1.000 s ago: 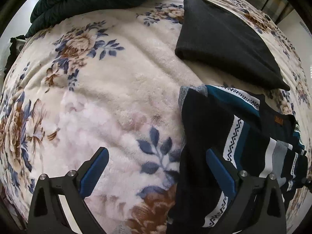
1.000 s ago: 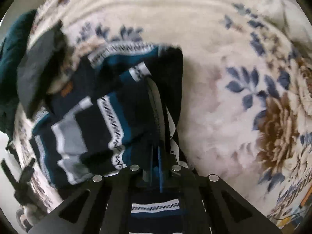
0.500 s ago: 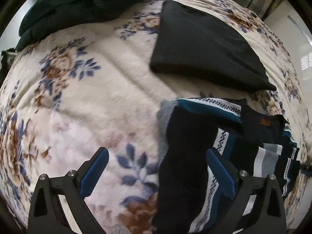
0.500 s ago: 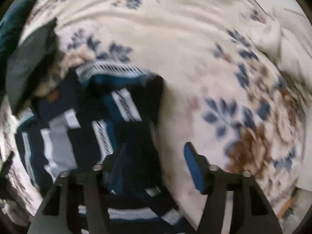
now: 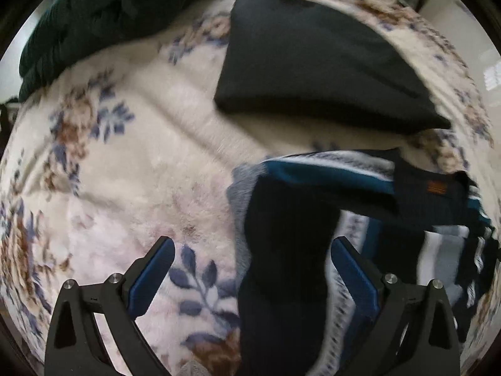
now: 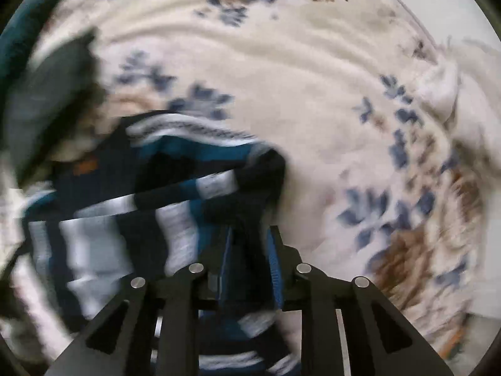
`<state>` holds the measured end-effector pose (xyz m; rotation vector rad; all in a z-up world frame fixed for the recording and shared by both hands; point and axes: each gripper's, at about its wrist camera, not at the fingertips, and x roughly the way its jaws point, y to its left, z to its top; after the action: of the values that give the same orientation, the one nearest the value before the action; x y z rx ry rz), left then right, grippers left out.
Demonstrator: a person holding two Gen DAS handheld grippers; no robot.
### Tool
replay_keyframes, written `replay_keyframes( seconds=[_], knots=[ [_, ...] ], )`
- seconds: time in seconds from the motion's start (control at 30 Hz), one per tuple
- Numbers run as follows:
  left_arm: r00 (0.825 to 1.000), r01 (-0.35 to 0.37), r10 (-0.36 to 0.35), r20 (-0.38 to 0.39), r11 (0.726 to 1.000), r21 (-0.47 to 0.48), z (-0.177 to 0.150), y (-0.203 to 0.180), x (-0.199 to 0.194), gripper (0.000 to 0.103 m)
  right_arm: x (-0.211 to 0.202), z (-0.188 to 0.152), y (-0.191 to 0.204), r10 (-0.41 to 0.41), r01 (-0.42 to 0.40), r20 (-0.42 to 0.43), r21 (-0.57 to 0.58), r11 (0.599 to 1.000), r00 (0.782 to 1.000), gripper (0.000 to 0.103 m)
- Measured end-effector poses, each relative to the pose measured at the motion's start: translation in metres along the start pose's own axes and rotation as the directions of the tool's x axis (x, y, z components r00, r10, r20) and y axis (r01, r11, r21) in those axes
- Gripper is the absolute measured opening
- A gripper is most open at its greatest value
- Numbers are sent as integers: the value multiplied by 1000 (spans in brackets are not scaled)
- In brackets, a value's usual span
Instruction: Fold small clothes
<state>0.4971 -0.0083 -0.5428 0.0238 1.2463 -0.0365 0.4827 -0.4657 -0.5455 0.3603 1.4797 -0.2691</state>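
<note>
**Striped sweater mid-fold: right pinch thin, left side unheld**

Striped sweater (image 5: 281, 266) lay on floral blanket (image 5: 125, 172), partly doubled over, dark sleeve or side panel turned across patterned body. Just beyond it, black folded garment (image 5: 313, 62); near but apart. Dark green bedding (image 5: 94, 15) bunched at far edge.

Right gripper (image 6: 249, 250) nearly closed, narrow gap, dark knit caught between blue pads; edge of sweater gripped. View heavily smeared, so depth of bite impossible to judge. Left gripper (image 5: 252, 269) spread wide, holding nothing, hovering above sweater's near-left edge with one finger (image 5: 153, 269) over bare blanket and the other over stripes.

Risks, as judged:
- Pinch possibly on one layer only or on the very hem; knit likely to slide out under its own weight during carry-over, fold collapsing halfway
- Bulky fabric, no anchor on opposite side; whole sweater likely to drag across plush blanket rather than hinge along a crease, leaving a skewed fold
- Loose layers underneath apt to bunch and trap a lump inside the fold
- Fast sweep, suggested by blur, apt to fling free edge past intended line and onto black folded garment
- Open left fingers close to fabric; could snag edge and undo existing fold

Left hold-down before any further pull seemed advisable
</note>
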Motion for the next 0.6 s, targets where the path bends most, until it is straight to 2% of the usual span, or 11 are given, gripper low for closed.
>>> replay_keyframes(
  seconds=[0.07, 0.13, 0.27, 0.33, 0.37, 0.4, 0.47, 0.53, 0.6],
  knots=[
    [1000, -7, 7, 11, 999, 31, -6, -9, -9, 102, -1, -19, 9, 105, -106, -48, -5, 994, 993, 24],
    [1000, -18, 18, 4, 999, 44, -13, -12, -10, 102, 16, -38, 14, 107, -105, -138, 22, 994, 985, 24],
    [999, -6, 8, -43, 999, 43, -24, -21, 1, 102, 45, -55, 3, 230, -200, -178, 172, 965, 957, 24],
    [998, -8, 11, -59, 999, 40, -26, -26, 6, 102, 61, -50, -4, 258, -214, -177, 236, 948, 950, 23],
    [998, -15, 18, -67, 999, 43, -28, -27, 10, 102, 65, -54, -5, 256, -207, -158, 273, 939, 954, 8],
    [997, -18, 21, -71, 999, 45, -30, -27, 12, 102, 67, -54, -6, 225, -178, -150, 273, 945, 963, 0],
    [996, -22, 26, -81, 999, 46, -32, -26, 15, 102, 65, -63, -7, 187, -152, -129, 242, 958, 974, 0],
    [996, -22, 26, -81, 999, 42, -34, -24, 15, 102, 63, -72, -1, 137, -103, -167, 196, 975, 976, 0],
    [996, -21, 24, -83, 999, 38, -34, -22, 15, 102, 64, -82, -3, 150, -112, -194, 191, 975, 970, 0]
  ],
)
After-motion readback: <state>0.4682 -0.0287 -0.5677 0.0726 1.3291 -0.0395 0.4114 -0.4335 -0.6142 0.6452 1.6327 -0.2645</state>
